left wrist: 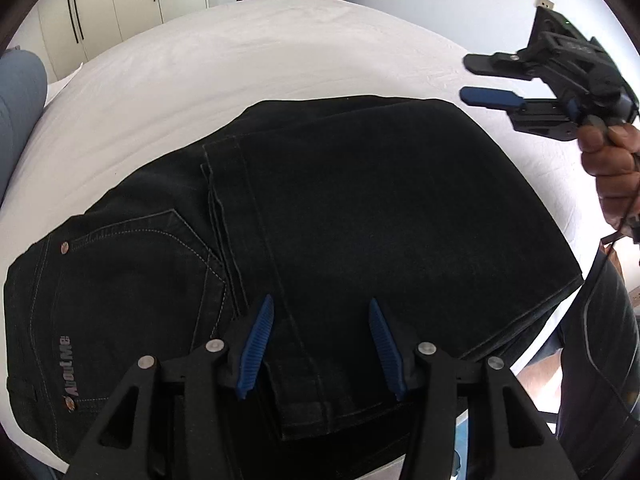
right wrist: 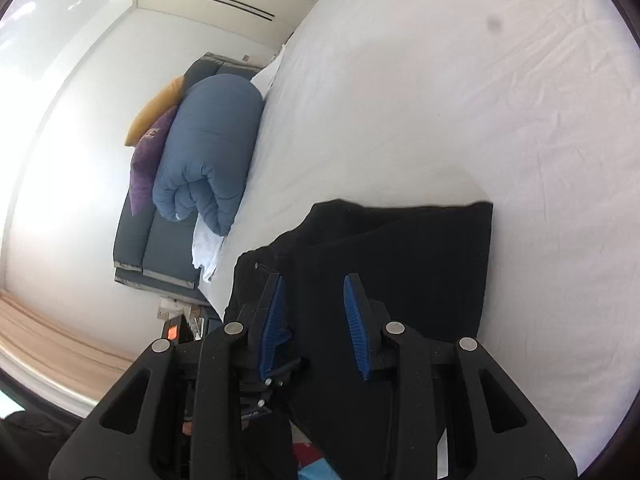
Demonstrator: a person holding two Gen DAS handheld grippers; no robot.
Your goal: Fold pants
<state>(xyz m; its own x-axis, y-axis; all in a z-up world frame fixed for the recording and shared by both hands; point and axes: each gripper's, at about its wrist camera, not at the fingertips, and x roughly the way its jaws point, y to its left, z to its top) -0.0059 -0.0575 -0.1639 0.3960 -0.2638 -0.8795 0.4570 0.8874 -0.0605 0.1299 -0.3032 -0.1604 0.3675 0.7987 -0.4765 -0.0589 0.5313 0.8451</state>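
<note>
Folded black pants (left wrist: 360,208) lie flat on a white bed (left wrist: 200,80), below the spread, empty fingers of the left gripper (left wrist: 320,312), while the right gripper (left wrist: 464,78) hovers beside them, fingers parted and holding nothing.

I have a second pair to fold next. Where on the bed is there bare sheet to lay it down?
The widest bare sheet lies beyond the folded black pants, toward the wardrobes. Another open stretch runs past the pants' far edge in the right wrist view. The near edge is crowded: pants, left gripper, and right gripper hovering over the sheet.
</note>
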